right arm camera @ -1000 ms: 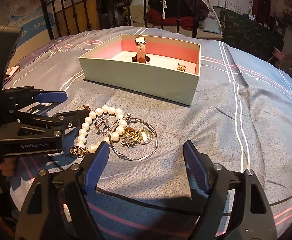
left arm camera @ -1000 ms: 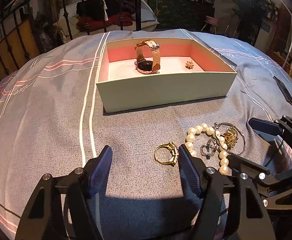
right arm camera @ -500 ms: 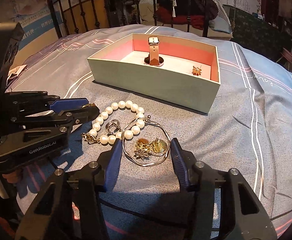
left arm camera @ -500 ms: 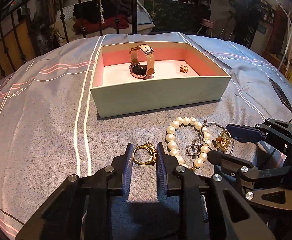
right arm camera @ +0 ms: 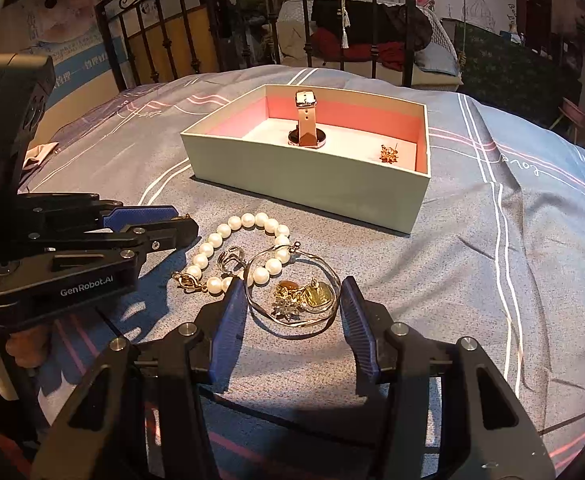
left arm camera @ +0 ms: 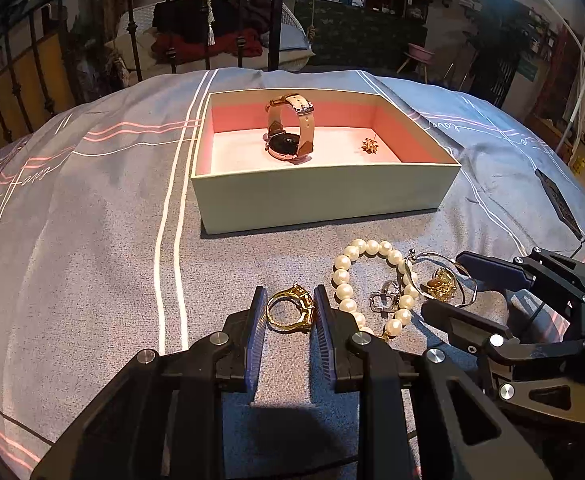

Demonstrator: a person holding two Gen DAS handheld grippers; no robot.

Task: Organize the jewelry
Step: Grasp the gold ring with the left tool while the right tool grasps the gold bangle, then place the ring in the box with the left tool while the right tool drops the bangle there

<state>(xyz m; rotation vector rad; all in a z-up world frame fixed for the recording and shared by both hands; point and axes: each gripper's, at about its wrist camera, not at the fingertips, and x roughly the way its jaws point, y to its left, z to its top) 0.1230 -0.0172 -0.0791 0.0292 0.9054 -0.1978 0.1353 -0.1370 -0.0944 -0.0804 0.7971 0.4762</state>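
Note:
A pale green box with a pink lining holds a watch and a gold flower earring; the box also shows in the right wrist view. My left gripper is shut on a gold ring lying on the bedspread. Beside it lie a pearl bracelet, a small silver ring and a silver bangle with gold pendants inside it. My right gripper is open, its fingers on either side of the bangle.
A grey striped bedspread covers the bed. A dark iron bed frame stands behind it. A dark flat object lies at the right edge of the bed. Clothes are piled behind the frame.
My left gripper has closed from wide open onto the gold ring. My right gripper has moved forward and narrowed around the bangle and pendants.

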